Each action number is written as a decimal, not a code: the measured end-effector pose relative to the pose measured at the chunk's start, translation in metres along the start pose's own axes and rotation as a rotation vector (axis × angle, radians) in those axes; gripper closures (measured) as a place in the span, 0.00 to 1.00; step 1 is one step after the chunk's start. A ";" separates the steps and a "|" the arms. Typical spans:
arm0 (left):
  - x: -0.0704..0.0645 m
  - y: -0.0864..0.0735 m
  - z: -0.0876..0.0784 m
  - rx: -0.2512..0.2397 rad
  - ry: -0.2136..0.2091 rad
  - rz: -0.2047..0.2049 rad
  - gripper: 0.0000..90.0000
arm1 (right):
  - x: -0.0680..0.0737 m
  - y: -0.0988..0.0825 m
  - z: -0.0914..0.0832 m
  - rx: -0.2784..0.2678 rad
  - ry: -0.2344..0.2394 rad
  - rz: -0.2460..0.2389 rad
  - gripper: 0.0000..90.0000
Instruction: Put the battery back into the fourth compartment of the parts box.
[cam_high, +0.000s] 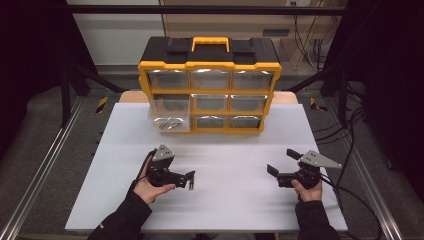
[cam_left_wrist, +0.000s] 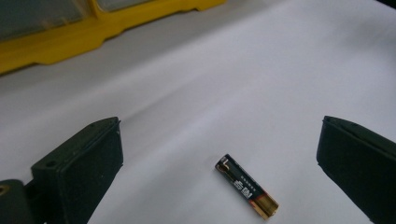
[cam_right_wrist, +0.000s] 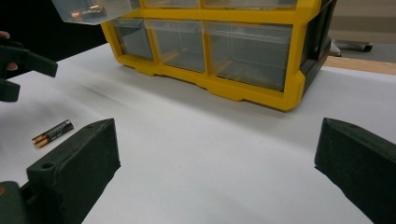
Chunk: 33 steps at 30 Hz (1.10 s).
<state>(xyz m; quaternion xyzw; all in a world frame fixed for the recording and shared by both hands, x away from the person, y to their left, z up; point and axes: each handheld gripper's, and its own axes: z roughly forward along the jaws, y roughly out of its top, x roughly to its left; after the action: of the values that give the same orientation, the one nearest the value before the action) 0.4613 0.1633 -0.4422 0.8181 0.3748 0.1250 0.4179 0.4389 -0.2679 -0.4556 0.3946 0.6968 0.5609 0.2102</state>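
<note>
The battery (cam_left_wrist: 246, 192) lay flat on the white table (cam_high: 225, 200), between the wide-open jaws of the left gripper (cam_high: 190, 180) and touching neither. The right gripper (cam_high: 280, 165), at about four o'clock from the yellow drawer cabinet (cam_high: 210, 92), also gaped wide and held nothing. Small, light, rigid and smooth, the battery would likely roll; gripping across its middle looked safest.

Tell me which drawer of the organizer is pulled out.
The bottom-left drawer of the organizer: it juts forward over the table, while the other eight sit flush.
</note>
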 end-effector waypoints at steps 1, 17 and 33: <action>-0.001 -0.001 0.002 0.011 0.006 -0.002 0.00 | 0.000 0.000 0.000 0.000 0.000 0.000 0.00; -0.012 -0.013 0.021 0.117 0.026 -0.016 0.17 | 0.000 0.000 0.000 0.002 0.000 0.002 0.00; -0.023 -0.015 0.025 0.183 0.040 -0.028 0.59 | 0.000 0.000 0.000 0.000 0.000 0.003 0.00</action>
<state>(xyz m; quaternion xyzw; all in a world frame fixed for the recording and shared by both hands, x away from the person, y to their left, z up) 0.4501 0.1376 -0.4667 0.8449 0.4041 0.1006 0.3356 0.4390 -0.2680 -0.4557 0.3956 0.6964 0.5610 0.2094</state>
